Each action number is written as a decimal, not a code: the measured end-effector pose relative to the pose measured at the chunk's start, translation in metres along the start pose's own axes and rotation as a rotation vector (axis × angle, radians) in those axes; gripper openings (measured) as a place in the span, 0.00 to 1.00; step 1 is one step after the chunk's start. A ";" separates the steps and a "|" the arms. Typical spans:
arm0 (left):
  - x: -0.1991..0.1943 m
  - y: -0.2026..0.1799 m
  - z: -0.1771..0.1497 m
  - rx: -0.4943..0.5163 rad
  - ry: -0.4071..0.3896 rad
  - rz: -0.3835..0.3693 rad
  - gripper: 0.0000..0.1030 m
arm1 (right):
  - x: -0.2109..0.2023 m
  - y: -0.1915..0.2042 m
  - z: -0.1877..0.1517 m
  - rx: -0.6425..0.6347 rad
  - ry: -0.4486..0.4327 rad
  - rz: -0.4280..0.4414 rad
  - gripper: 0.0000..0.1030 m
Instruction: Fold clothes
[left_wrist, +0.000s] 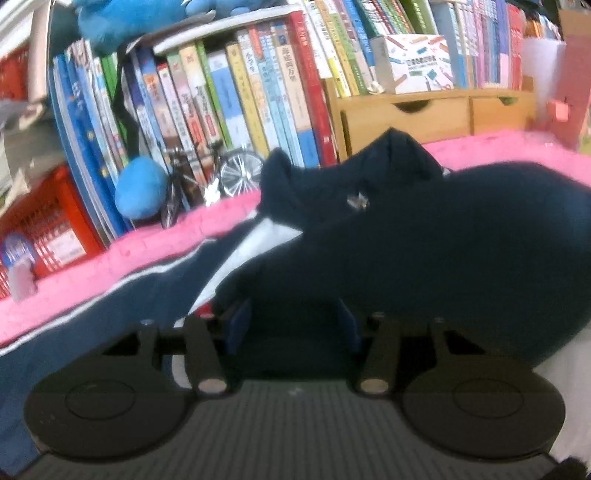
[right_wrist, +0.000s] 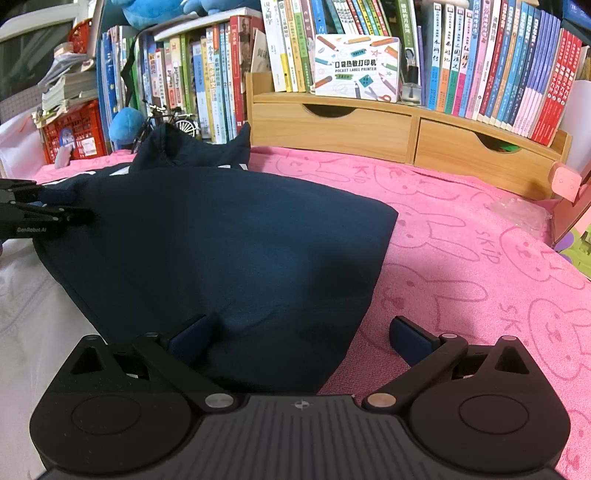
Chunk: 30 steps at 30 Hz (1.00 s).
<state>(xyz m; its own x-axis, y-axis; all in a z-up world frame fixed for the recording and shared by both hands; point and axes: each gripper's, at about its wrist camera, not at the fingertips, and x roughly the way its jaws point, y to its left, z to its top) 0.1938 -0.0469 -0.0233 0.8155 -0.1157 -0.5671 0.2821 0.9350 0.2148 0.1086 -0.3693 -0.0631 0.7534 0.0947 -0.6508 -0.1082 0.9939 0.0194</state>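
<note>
A dark navy garment (right_wrist: 229, 236) with white stripes lies folded over on a pink rabbit-print towel (right_wrist: 461, 251). In the left wrist view the garment (left_wrist: 424, 251) fills the middle, with a white panel showing at its left. My left gripper (left_wrist: 291, 325) has its blue pads set part way apart with navy cloth between them; whether they press it is unclear. The left gripper also shows in the right wrist view (right_wrist: 74, 216) at the garment's left edge. My right gripper (right_wrist: 303, 336) is open, its left pad on the cloth's near edge, its right pad over the towel.
A wooden drawer shelf (right_wrist: 369, 125) with a row of books stands behind the towel. A model bicycle (right_wrist: 166, 122), a blue plush (right_wrist: 125, 123) and a red crate (right_wrist: 74, 133) sit at the back left. White cloth (right_wrist: 33, 314) lies at the near left.
</note>
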 end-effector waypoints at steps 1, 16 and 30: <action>0.000 0.001 0.000 -0.007 0.001 -0.006 0.49 | 0.000 0.000 0.000 0.000 0.000 0.000 1.00; -0.010 0.002 -0.010 0.182 -0.051 -0.033 0.52 | 0.000 0.000 -0.001 0.001 0.000 -0.002 1.00; -0.052 0.045 -0.019 0.088 -0.082 -0.156 0.84 | 0.001 0.000 -0.001 -0.001 0.000 0.000 1.00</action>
<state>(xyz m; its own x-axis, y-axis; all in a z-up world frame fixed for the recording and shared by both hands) 0.1542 0.0078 0.0005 0.7959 -0.2871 -0.5330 0.4481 0.8714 0.1998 0.1084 -0.3689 -0.0643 0.7532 0.0946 -0.6510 -0.1087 0.9939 0.0188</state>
